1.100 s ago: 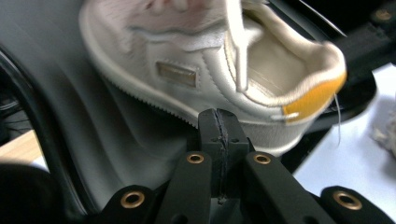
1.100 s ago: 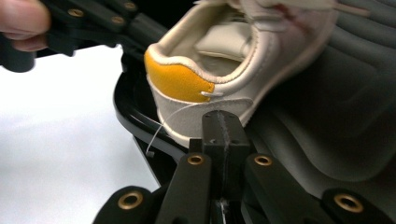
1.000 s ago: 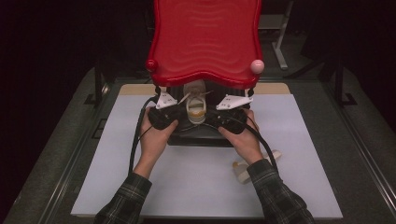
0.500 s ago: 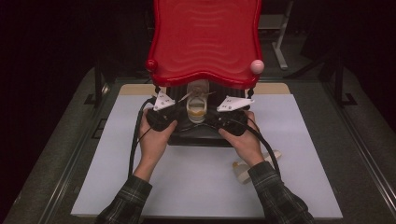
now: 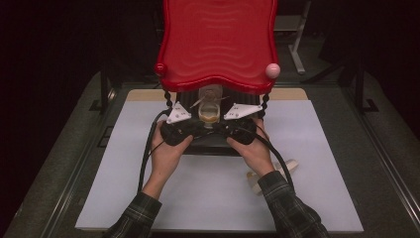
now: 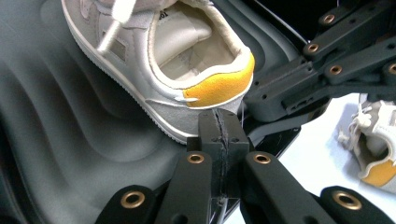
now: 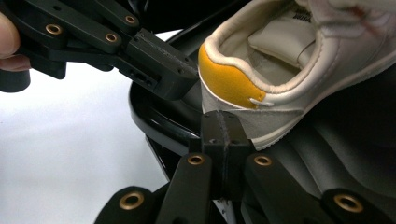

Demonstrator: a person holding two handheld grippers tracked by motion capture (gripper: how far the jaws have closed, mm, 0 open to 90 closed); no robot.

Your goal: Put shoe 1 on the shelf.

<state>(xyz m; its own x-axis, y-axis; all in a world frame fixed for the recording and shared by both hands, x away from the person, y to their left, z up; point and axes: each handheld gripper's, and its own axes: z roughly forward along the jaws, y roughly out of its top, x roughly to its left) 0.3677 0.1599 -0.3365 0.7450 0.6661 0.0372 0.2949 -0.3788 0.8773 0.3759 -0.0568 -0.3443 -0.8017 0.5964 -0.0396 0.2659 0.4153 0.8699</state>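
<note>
Grey sneaker with a yellow heel patch lies in a black tray on the tabletop. Left gripper and right gripper sit just behind its heel, both jaws fully closed, holding nothing.

No print can be made out — the shoe tongue carries a label, too blurred to read.

Shoe on tray, second shoe on table
</note>
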